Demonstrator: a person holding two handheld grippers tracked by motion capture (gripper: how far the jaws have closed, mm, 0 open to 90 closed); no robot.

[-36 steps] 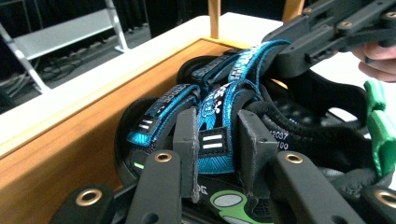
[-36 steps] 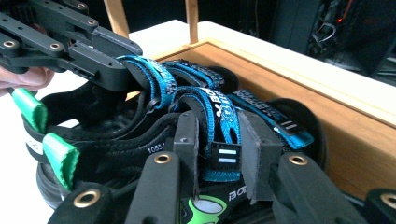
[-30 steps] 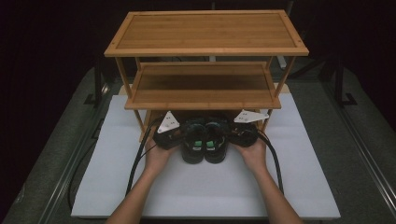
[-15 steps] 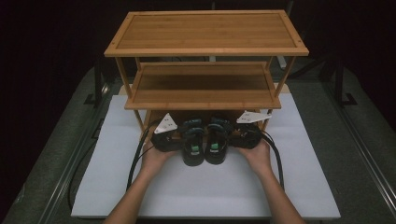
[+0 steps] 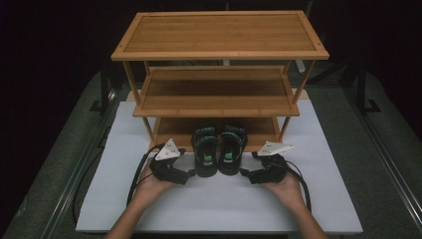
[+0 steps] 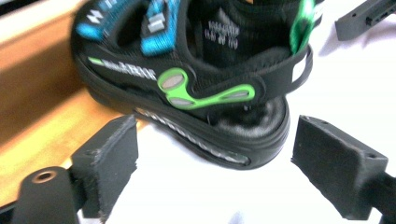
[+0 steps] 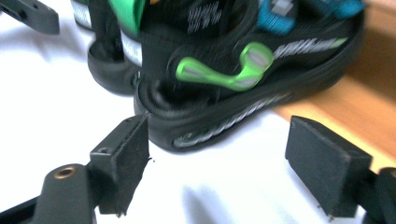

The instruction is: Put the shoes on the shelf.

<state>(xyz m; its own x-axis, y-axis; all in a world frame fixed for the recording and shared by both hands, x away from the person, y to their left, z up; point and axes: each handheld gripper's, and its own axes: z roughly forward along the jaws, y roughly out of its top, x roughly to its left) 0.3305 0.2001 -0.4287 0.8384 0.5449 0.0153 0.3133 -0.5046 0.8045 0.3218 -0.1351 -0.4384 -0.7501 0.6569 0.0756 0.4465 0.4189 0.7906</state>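
Currently my left gripper (image 5: pixel 185 175) and my right gripper (image 5: pixel 247 175) both stand with jaws apart, having just been opening, and nothing sits between the pads. The pair of black strapped sandals with green and blue trim (image 5: pixel 219 148) rests side by side on the white table mat (image 5: pixel 209 204), toes pushed onto the bottom tier of the bamboo three-tier rack (image 5: pixel 219 87), heels toward me. Each sandal's long axis runs away from me. My left gripper flanks the left sandal (image 6: pixel 187 88); my right gripper flanks the right sandal (image 7: pixel 243 79). Neither touches; each is equally near.
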